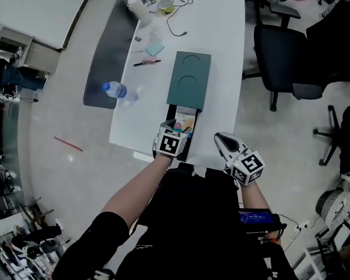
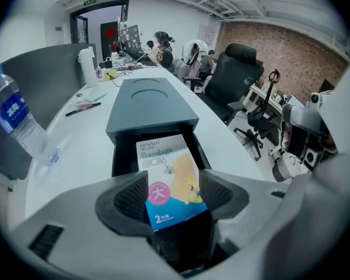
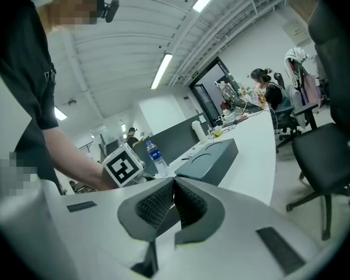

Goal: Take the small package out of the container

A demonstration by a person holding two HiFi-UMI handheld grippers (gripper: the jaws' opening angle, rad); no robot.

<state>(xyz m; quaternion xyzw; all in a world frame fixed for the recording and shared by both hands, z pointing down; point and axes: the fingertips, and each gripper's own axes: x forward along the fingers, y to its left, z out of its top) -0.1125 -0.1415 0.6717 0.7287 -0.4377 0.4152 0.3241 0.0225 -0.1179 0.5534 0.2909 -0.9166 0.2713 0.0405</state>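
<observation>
At the near edge of the tabletop (image 1: 221, 69), the left gripper (image 2: 172, 194) holds its jaws spread either side of the small package (image 2: 166, 174), which lies tilted in the open near end of the container (image 2: 149, 107), while the right gripper (image 3: 174, 200), by the near right corner, is pressed together, empty.

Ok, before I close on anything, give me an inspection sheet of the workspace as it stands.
Surface: long white table, with things along its left side and far end.
Job's things: dark green container, drawer pulled open toward the person; small package stands in the drawer.
Clutter: water bottle, pen, teal notepad, all left of the container.
Grippers: left claw open, jaws either side of the small package; right claw shut, empty, at the table's near end.
Cables: black cable at the far end.
Surroundings: black office chair on the right; people at the far desks.
</observation>
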